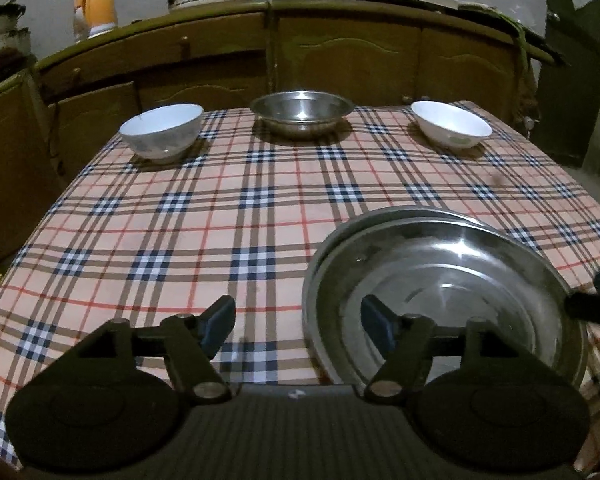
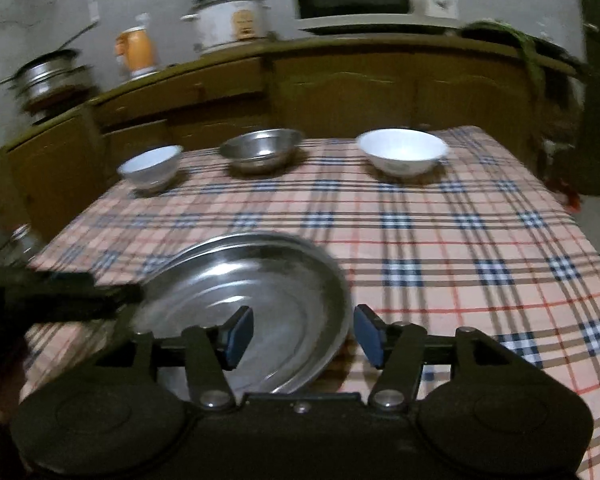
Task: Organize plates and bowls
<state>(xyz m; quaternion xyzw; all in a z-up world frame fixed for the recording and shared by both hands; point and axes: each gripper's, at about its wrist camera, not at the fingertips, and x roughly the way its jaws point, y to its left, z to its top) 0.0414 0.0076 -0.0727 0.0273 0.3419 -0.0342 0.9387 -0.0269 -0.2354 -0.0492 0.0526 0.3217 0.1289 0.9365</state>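
Two round steel plates [image 1: 440, 280] lie stacked on checked cloth [image 1: 180, 220].

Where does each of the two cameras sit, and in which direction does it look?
Left wrist: on the left gripper, jaws open, facing forward over the checked table; stacked steel plates at its right.
Right wrist: on the right gripper, jaws open, facing the same way; the plates lie left.
Shared: plates, steel bowl, two white bowls, cabinets; each sees the other gripper.
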